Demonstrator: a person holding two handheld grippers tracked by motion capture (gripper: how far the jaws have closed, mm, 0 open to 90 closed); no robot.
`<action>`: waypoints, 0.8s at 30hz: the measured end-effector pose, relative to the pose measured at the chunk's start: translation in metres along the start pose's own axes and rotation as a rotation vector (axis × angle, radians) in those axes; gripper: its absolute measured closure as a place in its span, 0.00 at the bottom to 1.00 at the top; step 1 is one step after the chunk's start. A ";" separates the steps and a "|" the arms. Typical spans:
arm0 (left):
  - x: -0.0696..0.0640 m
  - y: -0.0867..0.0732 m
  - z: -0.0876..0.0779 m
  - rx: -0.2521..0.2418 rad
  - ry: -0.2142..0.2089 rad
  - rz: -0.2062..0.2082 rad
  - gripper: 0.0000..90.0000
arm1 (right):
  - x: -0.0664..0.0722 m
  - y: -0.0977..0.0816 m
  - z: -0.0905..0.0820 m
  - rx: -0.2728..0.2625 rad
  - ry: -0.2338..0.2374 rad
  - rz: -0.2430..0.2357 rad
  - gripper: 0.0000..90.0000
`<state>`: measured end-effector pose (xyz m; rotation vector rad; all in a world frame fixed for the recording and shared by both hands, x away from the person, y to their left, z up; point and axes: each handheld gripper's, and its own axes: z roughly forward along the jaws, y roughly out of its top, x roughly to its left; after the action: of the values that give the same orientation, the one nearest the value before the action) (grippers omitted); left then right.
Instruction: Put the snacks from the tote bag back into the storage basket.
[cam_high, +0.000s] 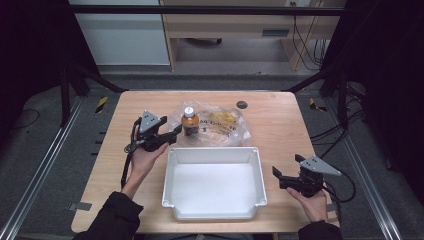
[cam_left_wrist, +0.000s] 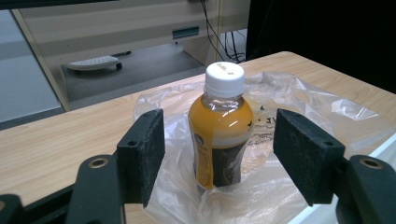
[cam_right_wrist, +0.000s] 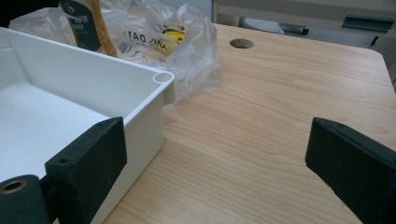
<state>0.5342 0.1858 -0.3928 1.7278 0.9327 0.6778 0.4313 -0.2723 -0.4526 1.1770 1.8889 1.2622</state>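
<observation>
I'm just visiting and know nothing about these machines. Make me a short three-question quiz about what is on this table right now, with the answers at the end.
1. True or false: the bottle stands upright on the plastic bag.
2. What lies between the two grippers on the table? A) a white tray B) a metal bowl C) a book
3. Is the left gripper squeezing the bottle?

Key
1. True: it stands white cap up on the clear bag.
2. A: the white tray, with nothing in it. The right gripper waits open beside it.
3. No: the bottle sits between the open jaws, with a gap on each side.
</observation>
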 end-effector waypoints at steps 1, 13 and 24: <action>0.000 0.001 0.001 0.000 0.002 0.003 0.38 | 0.000 0.000 0.000 0.000 0.000 0.000 0.06; -0.002 0.013 0.015 -0.007 0.007 0.003 0.38 | 0.000 0.000 0.000 0.002 0.003 0.001 0.06; -0.006 0.018 0.031 -0.009 0.014 0.016 0.38 | 0.000 0.000 0.000 0.006 0.000 0.000 0.06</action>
<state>0.5608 0.1619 -0.3857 1.7261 0.9247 0.7049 0.4315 -0.2724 -0.4528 1.1804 1.8941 1.2575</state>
